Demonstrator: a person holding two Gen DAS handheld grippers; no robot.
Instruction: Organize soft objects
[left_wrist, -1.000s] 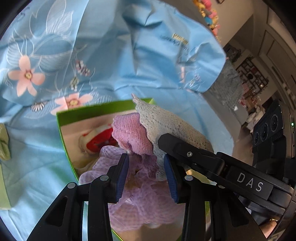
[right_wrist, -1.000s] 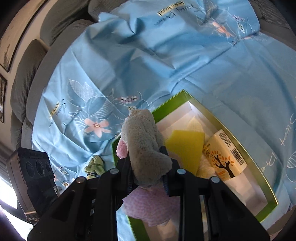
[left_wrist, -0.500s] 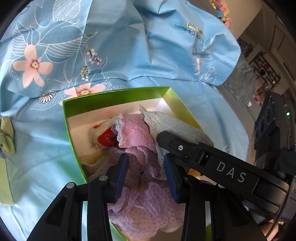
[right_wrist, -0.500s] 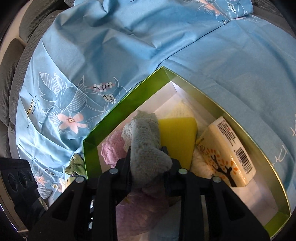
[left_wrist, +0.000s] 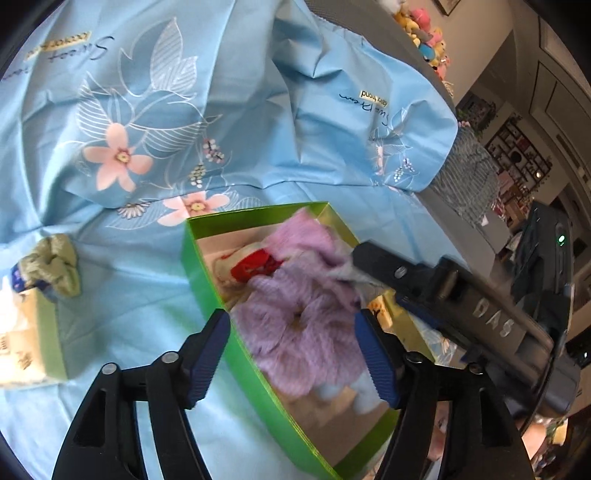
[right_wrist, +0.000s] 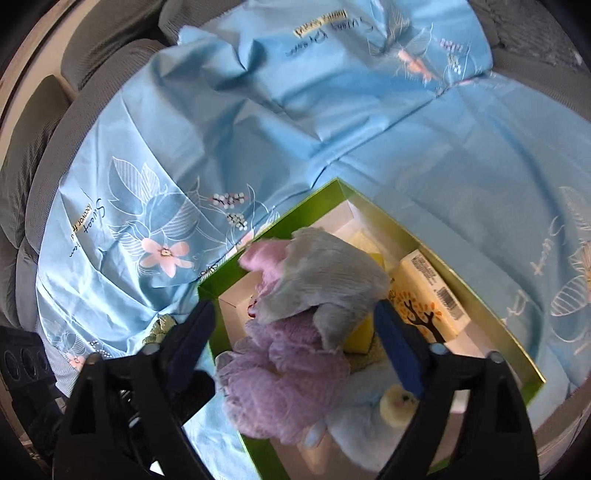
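Observation:
A green box (left_wrist: 207, 280) (right_wrist: 461, 273) lies on the blue floral sheet. Inside it a grey cloth (right_wrist: 325, 280) lies crumpled over a pink cloth (right_wrist: 258, 258) (left_wrist: 306, 240), above a lilac mesh pouf (left_wrist: 299, 328) (right_wrist: 280, 384). My left gripper (left_wrist: 293, 354) hangs above the pouf, its jaws opening, pads clear of it. My right gripper (right_wrist: 295, 347) is also opening over the grey cloth, which lies loose between the fingers. The box also holds a red and white item (left_wrist: 255, 266), a yellow sponge (right_wrist: 360, 332), a tissue pack (right_wrist: 424, 295) and a pale blue plush (right_wrist: 373, 421).
A green scrunchie (left_wrist: 55, 266) and a tissue pack (left_wrist: 26, 332) lie on the sheet (left_wrist: 258, 110) left of the box. The right gripper's black body (left_wrist: 472, 310) crosses the left wrist view. Grey sofa cushions (right_wrist: 33, 122) border the sheet.
Both grippers went from shut to wide and pulled back upward. The grey and pink cloths were let go and dropped into the box over the pouf.

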